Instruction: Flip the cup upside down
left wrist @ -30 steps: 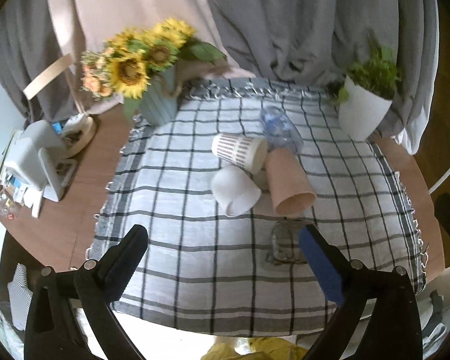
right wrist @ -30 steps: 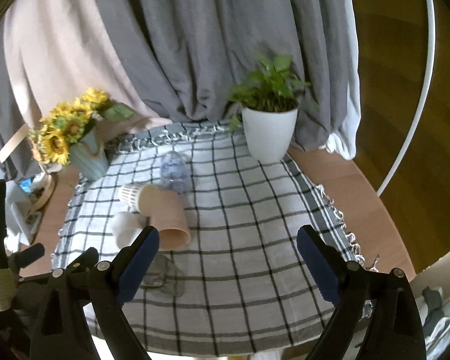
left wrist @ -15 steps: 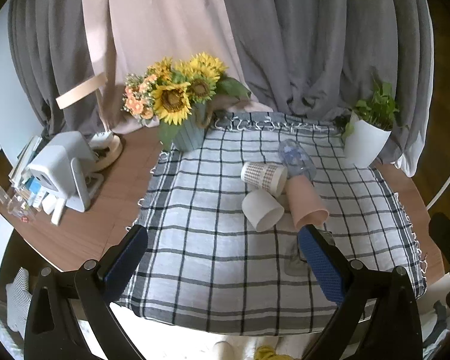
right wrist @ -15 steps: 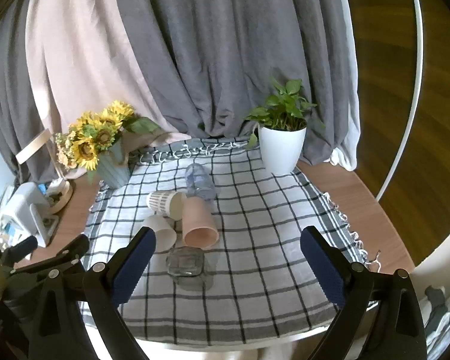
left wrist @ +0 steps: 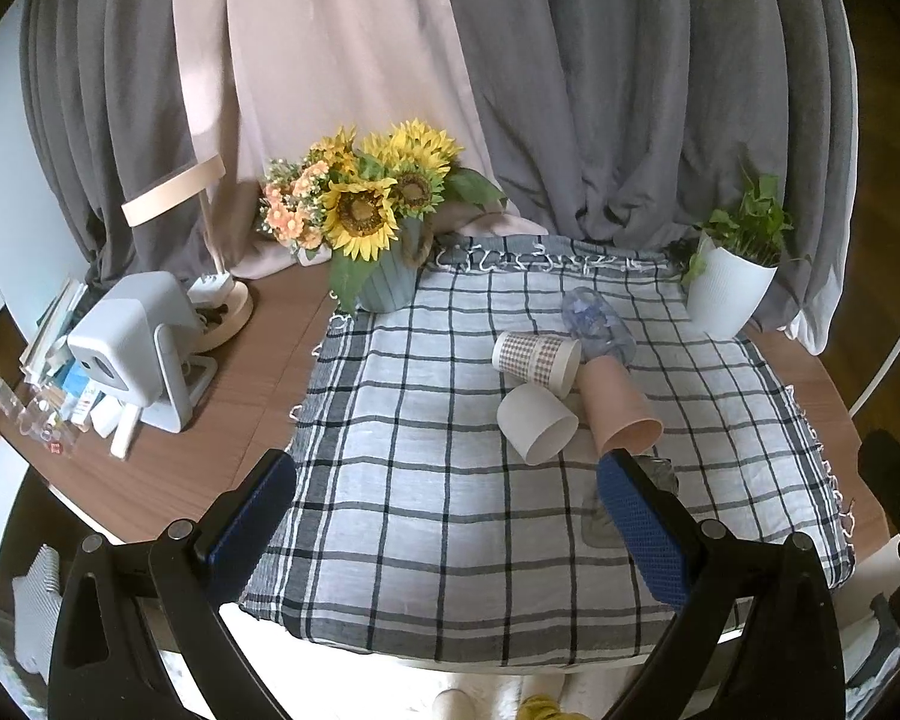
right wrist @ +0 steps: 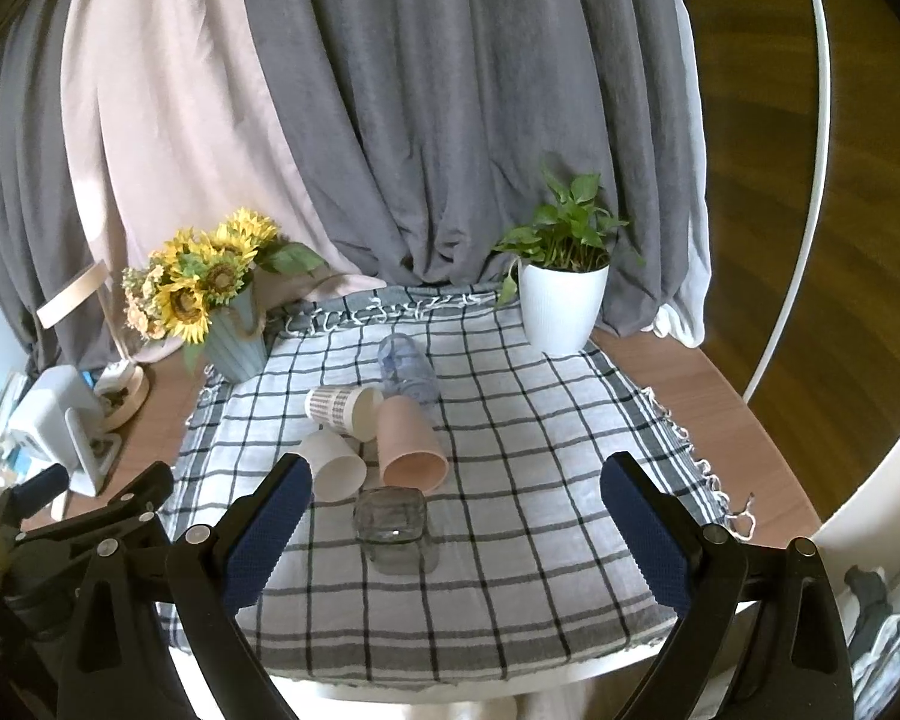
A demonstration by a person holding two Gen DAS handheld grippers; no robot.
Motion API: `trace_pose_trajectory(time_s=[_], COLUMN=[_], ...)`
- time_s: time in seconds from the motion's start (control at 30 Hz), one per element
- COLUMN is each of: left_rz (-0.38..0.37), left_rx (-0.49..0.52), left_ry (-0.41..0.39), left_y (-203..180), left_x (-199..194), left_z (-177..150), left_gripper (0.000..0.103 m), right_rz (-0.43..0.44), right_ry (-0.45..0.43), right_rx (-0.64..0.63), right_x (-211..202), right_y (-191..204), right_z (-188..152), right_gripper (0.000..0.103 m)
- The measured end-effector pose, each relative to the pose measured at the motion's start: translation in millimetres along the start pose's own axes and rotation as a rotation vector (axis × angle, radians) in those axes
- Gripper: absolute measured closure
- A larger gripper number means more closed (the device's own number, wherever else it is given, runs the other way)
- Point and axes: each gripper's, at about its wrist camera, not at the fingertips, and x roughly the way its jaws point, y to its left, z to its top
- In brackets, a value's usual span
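I am holding my left gripper (left wrist: 447, 504) and right gripper (right wrist: 456, 510) spread wide and empty, low in each frame. No cup is flipped yet: the white cup (right wrist: 333, 463), pink cup (right wrist: 411, 444) and patterned paper cup (right wrist: 345, 409) are lying on their sides mid-frame on the checked cloth (right wrist: 540, 468), the glass cup (right wrist: 393, 525) just below them.

Grey curtains (right wrist: 450, 120) and a pale pink drape (left wrist: 330, 60) are seen filling the upper frame. Lower down, a wooden table (left wrist: 258, 360) is covered by a checked cloth (right wrist: 510, 450), with dark wood floor (right wrist: 762, 180) at right.
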Motion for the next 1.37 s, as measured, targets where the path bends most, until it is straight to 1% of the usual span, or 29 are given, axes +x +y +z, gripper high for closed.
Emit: trace_pose_trajectory(time_s=[0.63,1.37], left_rz=[-0.009,-0.013], left_rx=[0.02,0.023], left_ry=[-0.027,-0.03], left_y=[2.6,4.8], left_x=[-6.3,-5.3], left_z=[1.6,1.3], left_gripper=[0.001,0.001], right_rz=[0.0,0.002], right_ry=[-0.014,-0.013], right_rx=[-0.015,-0.024], right_x=[-4.9,-5.0], right_y=[3.7,4.5], right_z=[2.0,1.7], right_gripper=[0.006,0.006])
